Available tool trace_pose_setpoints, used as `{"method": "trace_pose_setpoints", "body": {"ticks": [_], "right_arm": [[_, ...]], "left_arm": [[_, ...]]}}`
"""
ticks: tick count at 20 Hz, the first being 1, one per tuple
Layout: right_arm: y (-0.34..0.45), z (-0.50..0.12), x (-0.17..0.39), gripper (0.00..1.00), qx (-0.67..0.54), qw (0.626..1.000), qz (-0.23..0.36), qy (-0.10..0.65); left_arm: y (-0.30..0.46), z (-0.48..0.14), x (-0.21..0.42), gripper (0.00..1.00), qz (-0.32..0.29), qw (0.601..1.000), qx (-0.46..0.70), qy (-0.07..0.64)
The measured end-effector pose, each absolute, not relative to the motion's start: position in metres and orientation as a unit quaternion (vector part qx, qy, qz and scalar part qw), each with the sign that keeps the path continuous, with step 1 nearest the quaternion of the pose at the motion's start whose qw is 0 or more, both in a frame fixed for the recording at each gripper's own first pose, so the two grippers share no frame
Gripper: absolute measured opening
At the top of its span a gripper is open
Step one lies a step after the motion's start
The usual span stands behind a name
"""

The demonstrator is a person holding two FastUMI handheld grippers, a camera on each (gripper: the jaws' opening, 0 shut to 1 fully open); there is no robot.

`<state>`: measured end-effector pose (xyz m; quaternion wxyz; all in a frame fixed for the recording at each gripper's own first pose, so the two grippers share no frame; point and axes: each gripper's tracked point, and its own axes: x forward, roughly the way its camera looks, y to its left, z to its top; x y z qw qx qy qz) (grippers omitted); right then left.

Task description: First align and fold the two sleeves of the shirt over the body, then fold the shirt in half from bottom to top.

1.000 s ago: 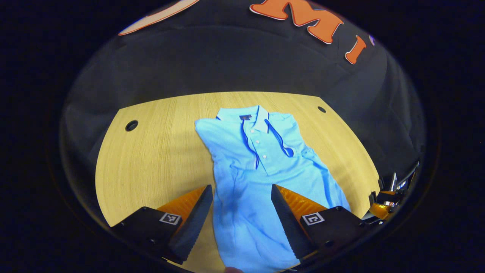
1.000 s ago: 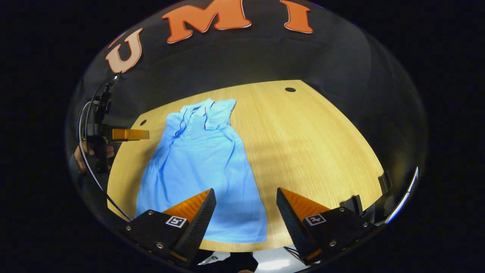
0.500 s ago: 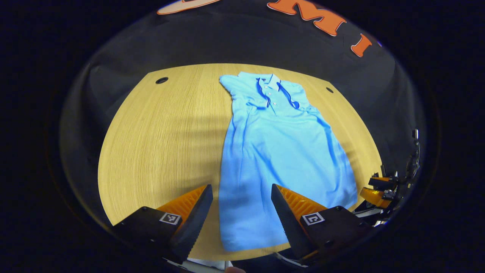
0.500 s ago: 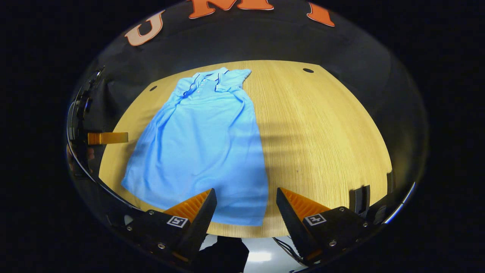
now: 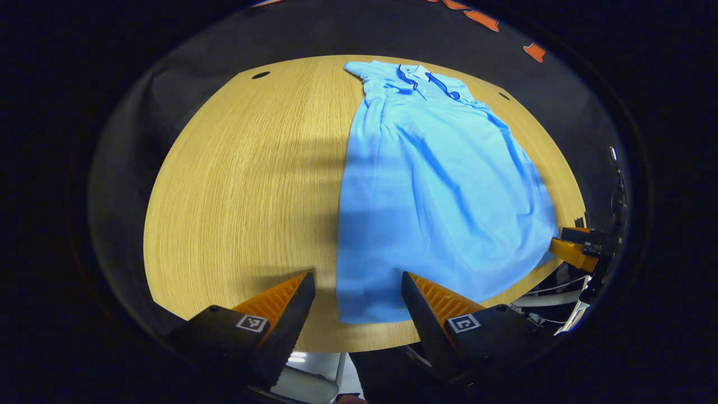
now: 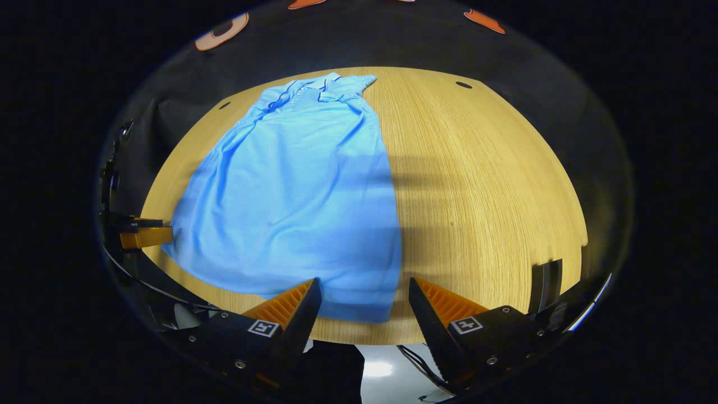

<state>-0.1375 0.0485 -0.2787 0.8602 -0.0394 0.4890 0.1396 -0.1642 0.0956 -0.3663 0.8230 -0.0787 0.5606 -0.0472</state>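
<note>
Blue shirt (image 5: 437, 185) lies flat on the wooden desk (image 5: 235, 185), sleeves folded in, collar far from us. We hold our left tool (image 5: 356, 306) and right tool (image 6: 363, 308) spread apart above its bottom corners.

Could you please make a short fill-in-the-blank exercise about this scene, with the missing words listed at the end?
1. The blue shirt lies flat on a ____ table.
2. Both sleeves are already folded ____ the body.
3. The left gripper and the right gripper both have their jaws ____.
4. Each gripper hovers near a corner of the shirt's ____ hem.

Missing words: wooden; over; open; bottom
</note>
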Motion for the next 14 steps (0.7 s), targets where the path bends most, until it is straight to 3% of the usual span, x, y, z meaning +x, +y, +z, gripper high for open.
{"method": "trace_pose_setpoints", "body": {"ticks": [3,5,6,7,9,10,11,13,14], "right_arm": [[0.048,-0.281,-0.134,0.87,-0.055,0.863,0.131,0.484],[0.057,-0.277,-0.129,0.73,-0.073,0.871,0.151,0.462],[0.062,-0.279,-0.128,0.58,-0.078,0.873,0.162,0.454],[0.064,-0.280,-0.128,0.50,-0.077,0.873,0.161,0.454],[0.061,-0.279,-0.124,0.19,-0.056,0.878,0.141,0.454],[0.060,-0.280,-0.125,0.08,-0.040,0.876,0.130,0.463],[0.059,-0.281,-0.124,0.05,-0.021,0.872,0.120,0.473],[0.065,-0.278,-0.121,0.02,0.029,0.867,0.115,0.483],[0.069,-0.277,-0.118,0.01,0.052,0.867,0.116,0.482]], "left_arm": [[0.095,-0.373,-0.171,1.00,-0.039,0.826,-0.052,0.559],[0.089,-0.372,-0.167,0.98,-0.039,0.828,-0.050,0.558],[0.086,-0.371,-0.165,0.89,-0.045,0.829,-0.046,0.556],[0.081,-0.372,-0.167,0.85,-0.049,0.829,-0.044,0.555],[0.073,-0.368,-0.164,0.65,-0.050,0.833,-0.048,0.548],[0.070,-0.367,-0.161,0.43,-0.046,0.838,-0.050,0.542],[0.070,-0.367,-0.162,0.21,-0.037,0.839,-0.047,0.540],[0.067,-0.367,-0.159,0.07,-0.038,0.842,-0.043,0.537],[0.067,-0.363,-0.157,0.07,-0.042,0.845,-0.042,0.531]]}}
